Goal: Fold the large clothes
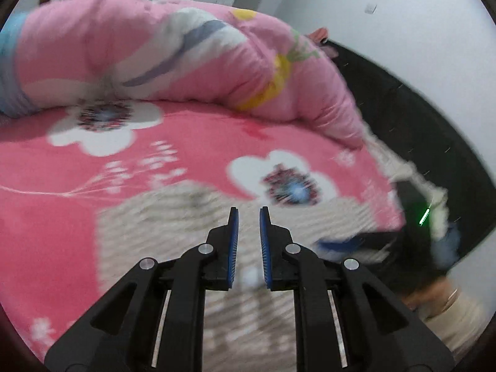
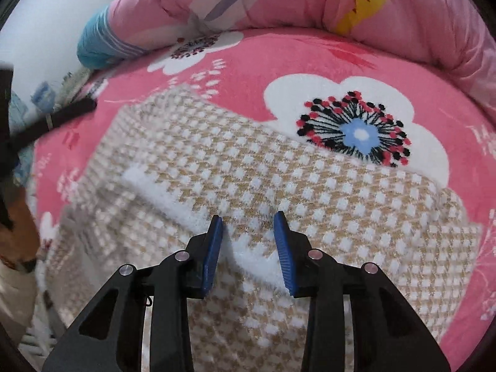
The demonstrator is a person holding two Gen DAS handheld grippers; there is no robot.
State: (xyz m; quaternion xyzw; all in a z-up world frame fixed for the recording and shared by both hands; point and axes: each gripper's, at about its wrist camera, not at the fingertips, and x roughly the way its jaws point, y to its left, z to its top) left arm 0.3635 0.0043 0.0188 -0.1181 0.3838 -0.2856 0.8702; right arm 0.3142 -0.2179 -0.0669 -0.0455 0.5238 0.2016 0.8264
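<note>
A beige knit garment with white checks point(image 2: 310, 186) lies folded on a pink flowered blanket point(image 2: 248, 62). My right gripper point(image 2: 249, 215) points down at it, jaws apart. A fuzzy white trim strip point(image 2: 173, 198) runs under and between its fingers, and the pads do not press on it. In the left wrist view the same garment point(image 1: 173, 217) is blurred, and my left gripper point(image 1: 249, 209) hovers over it. Its blue pads are nearly together with nothing between them. The right gripper point(image 1: 338, 243) shows there as a dark blur at the garment's right end.
A rolled pink quilt point(image 1: 124, 46) lies along the far side of the bed, also seen as the quilt point(image 2: 310, 0) in the right wrist view. A black headboard point(image 1: 403, 108) and white wall stand at the right. A person's hand point(image 1: 434, 297) is at the lower right.
</note>
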